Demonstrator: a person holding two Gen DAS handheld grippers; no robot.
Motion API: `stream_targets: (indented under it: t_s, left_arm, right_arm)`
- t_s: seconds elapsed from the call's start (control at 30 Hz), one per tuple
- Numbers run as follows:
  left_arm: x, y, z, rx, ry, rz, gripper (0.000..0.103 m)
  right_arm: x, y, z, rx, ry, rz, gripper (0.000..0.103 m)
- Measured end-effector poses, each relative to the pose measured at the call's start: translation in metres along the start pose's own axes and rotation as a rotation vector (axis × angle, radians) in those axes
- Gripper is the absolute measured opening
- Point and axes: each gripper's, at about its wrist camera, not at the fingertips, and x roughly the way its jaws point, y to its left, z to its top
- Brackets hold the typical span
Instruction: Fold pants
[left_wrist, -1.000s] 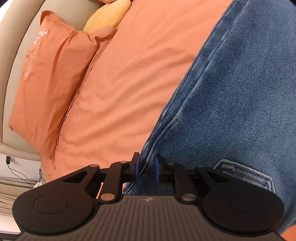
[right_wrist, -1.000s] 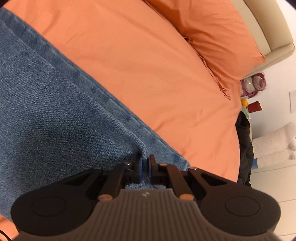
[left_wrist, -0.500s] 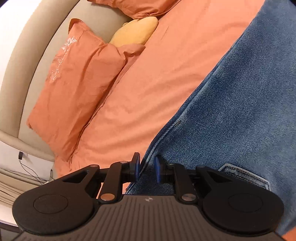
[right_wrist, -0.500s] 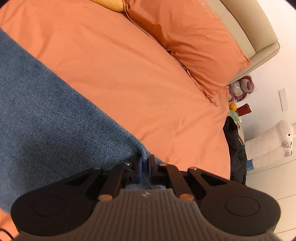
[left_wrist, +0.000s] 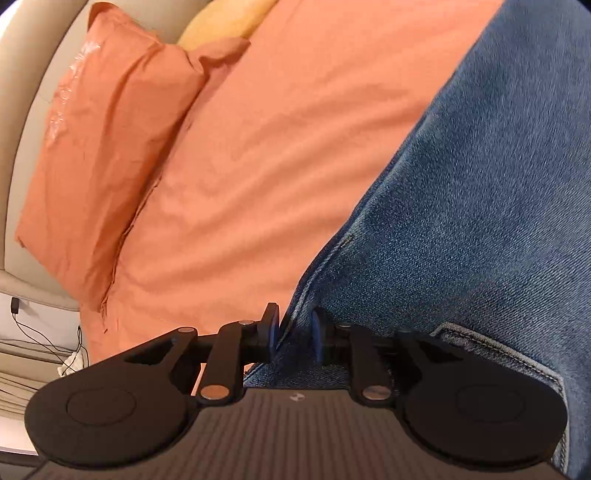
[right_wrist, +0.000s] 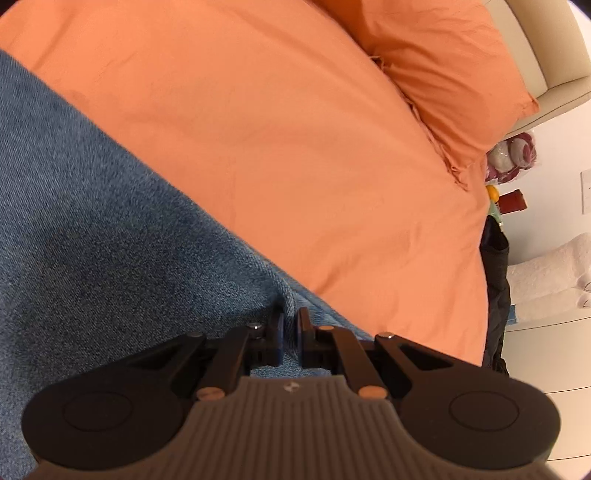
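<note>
Pants (left_wrist: 480, 221) risk slipping near bed (left_wrist: 277, 147) edge: left hand-held gripper (left_wrist: 293, 334) just loosening around seam, right hand-held gripper (right_wrist: 290, 334) clenched on denim.

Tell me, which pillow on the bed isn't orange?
The yellow pillow, poking out behind the orange pillow by the headboard in the left view. The others match the orange sheet.

Bedroom: orange-sheeted bed (right_wrist: 295, 147), pillow (left_wrist: 110, 147), padded headboard (left_wrist: 22, 110).
</note>
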Motion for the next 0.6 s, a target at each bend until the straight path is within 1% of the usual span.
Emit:
stream_targets:
  t_s: [0.07,0.13,0.17,0.2,0.23,0.27,0.33,0.43,0.53,0.6]
  left_arm:
    - [0.004,-0.001,0.000,-0.005,0.008,0.002,0.031]
    - [0.004,0.005,0.000,-0.029,0.000,0.012,0.047]
    - [0.001,0.010,-0.002,-0.045,-0.008,0.028,0.070]
    - [-0.002,0.017,-0.004,-0.067,-0.019,0.032,0.082]
    - [-0.007,0.022,-0.008,-0.086,-0.028,0.024,0.081]
    - [-0.013,0.027,-0.013,-0.097,-0.029,0.025,0.080]
    - [-0.028,0.035,-0.025,-0.111,-0.037,0.035,0.076]
    - [-0.053,0.050,-0.053,-0.162,-0.042,0.015,0.071]
    - [-0.077,0.063,-0.087,-0.200,-0.041,-0.005,0.067]
    - [-0.091,0.068,-0.111,-0.204,-0.039,-0.013,0.066]
  right_arm:
    - [0.005,0.000,0.001,0.006,0.001,-0.002,0.001]
    - [0.005,-0.002,0.002,0.030,0.003,-0.005,0.005]
    - [0.004,-0.004,0.002,0.042,0.000,-0.008,0.011]
    - [0.001,-0.006,0.002,0.052,-0.007,-0.013,0.018]
    - [-0.003,-0.008,0.001,0.065,-0.023,-0.019,0.037]
    - [-0.010,-0.009,0.000,0.082,-0.043,-0.021,0.045]
    - [-0.025,-0.013,-0.003,0.127,-0.074,0.012,0.044]
    - [-0.054,-0.010,-0.005,0.194,-0.112,0.076,0.044]
    - [-0.089,0.005,-0.007,0.250,-0.145,0.189,0.043]
    - [-0.117,0.027,-0.010,0.272,-0.173,0.282,0.043]
